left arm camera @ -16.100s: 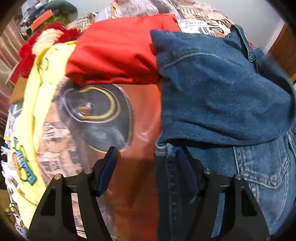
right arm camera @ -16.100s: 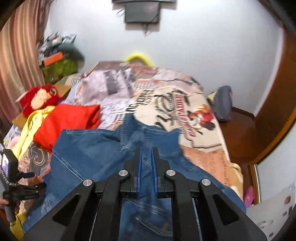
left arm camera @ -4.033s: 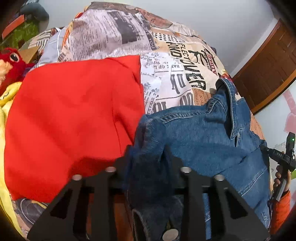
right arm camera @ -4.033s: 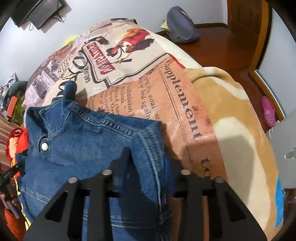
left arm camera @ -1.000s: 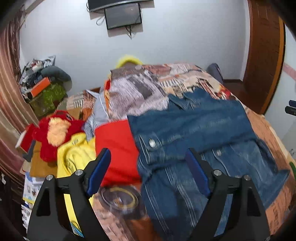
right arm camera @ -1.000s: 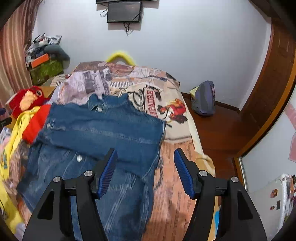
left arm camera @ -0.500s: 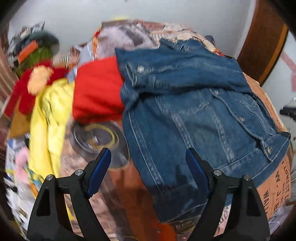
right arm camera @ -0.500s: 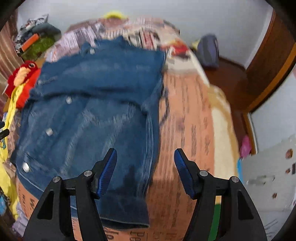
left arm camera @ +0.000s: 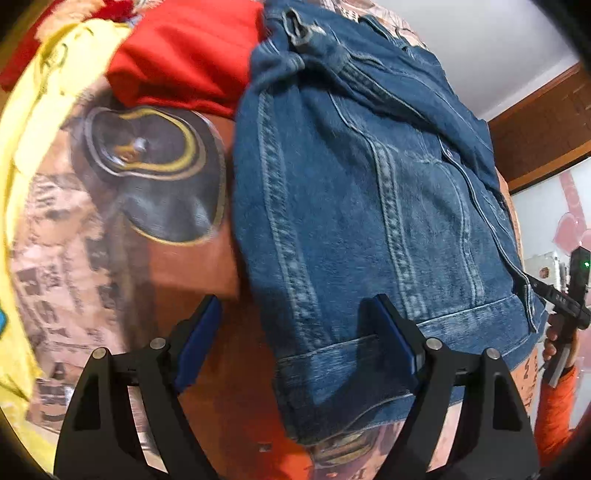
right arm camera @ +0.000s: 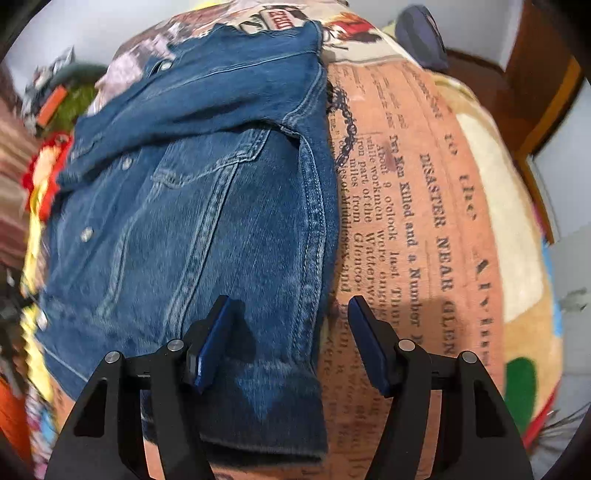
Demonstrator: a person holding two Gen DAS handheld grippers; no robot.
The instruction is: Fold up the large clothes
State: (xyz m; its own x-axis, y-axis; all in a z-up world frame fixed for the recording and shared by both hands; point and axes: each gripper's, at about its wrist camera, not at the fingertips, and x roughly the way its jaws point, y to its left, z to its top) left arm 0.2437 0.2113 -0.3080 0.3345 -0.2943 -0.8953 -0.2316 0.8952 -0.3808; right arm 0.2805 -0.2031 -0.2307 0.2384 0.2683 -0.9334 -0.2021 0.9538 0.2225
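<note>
Clearly heavy and stiff, the blue denim jacket [left arm camera: 369,192] lies on the newspaper-print bedspread [right arm camera: 424,206]; both the left gripper [left arm camera: 295,343] and right gripper [right arm camera: 290,343], jaws apart and empty, probably suit its thick hem corners.

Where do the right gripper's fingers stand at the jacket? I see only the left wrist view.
Observer: The right gripper is open and straddles the side edge of the denim jacket near its hem, with one finger over the denim and the other over the newspaper-print bedspread.
Operator: What lies beyond that side of the bed?
Observer: A dark bag lies on the wooden floor, past the far corner of the bed.
</note>
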